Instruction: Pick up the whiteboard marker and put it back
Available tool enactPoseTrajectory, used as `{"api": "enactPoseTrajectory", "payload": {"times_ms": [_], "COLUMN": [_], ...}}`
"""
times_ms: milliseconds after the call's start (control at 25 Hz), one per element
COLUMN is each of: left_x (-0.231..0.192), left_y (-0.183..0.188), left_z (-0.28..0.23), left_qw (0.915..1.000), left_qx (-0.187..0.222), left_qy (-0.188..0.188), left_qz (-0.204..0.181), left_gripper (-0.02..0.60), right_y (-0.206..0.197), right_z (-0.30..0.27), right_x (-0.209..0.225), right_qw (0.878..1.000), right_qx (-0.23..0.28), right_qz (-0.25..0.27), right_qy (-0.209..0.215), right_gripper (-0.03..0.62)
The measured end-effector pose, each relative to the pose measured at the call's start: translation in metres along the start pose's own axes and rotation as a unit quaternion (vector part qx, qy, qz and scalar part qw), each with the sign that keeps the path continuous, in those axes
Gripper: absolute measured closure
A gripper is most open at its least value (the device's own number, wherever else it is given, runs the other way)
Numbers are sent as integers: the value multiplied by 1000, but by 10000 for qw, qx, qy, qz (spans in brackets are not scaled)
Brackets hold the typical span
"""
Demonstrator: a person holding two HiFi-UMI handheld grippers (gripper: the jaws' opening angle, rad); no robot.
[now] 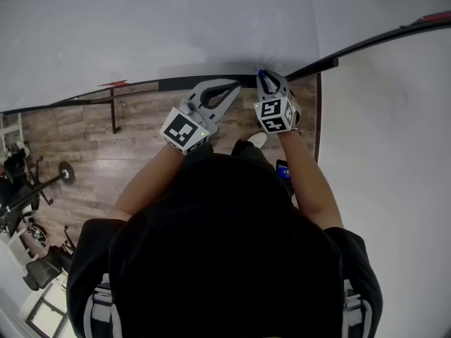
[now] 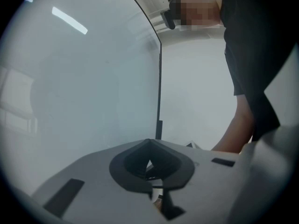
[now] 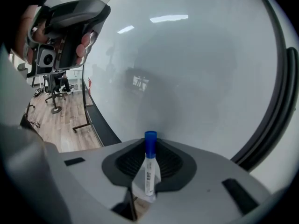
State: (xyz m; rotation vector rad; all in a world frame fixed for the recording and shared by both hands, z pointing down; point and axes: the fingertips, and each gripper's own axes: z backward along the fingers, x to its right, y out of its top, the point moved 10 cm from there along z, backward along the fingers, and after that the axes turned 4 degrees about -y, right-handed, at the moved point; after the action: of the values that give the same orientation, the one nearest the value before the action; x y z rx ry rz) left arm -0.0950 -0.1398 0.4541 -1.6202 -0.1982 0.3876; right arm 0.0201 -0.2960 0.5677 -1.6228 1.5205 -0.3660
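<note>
A whiteboard marker (image 3: 149, 174) with a white barrel and a blue cap stands upright between the jaws of my right gripper (image 3: 148, 158), which is shut on it. In the head view its blue cap (image 1: 262, 74) pokes out of the right gripper (image 1: 272, 84), close to the whiteboard (image 1: 176, 27) and just above the board's dark lower ledge (image 1: 169, 84). My left gripper (image 1: 230, 89) is beside it on the left, its tips together with nothing between them. The left gripper (image 2: 149, 147) faces the board (image 2: 79, 87).
A second white panel (image 1: 394, 160) stands to the right behind a dark frame edge (image 1: 366, 46). Below is a wooden floor (image 1: 91, 160) with the board's stand leg (image 1: 113, 115) and dark wheeled equipment (image 1: 21, 189) at the left.
</note>
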Motion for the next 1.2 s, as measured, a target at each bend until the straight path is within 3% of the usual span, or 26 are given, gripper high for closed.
{"api": "enactPoseTrajectory", "payload": {"times_ms": [720,1200], "left_x": [2,5], "left_y": [5,12], "left_z": [-11,-10], "left_qw": [9999,9992], "left_qx": [11,21], "left_qy": [-149,-377], "left_qz": [-77,-106], "left_gripper": [578,578], "right_y": [14,34], "right_z": [39,83], "right_x": [24,36], "right_qw": [9940,9817], "right_qx": [787,1315], "right_qz": [-736,-1313], "right_qy": [-183,-407], "right_gripper": [531,531]}}
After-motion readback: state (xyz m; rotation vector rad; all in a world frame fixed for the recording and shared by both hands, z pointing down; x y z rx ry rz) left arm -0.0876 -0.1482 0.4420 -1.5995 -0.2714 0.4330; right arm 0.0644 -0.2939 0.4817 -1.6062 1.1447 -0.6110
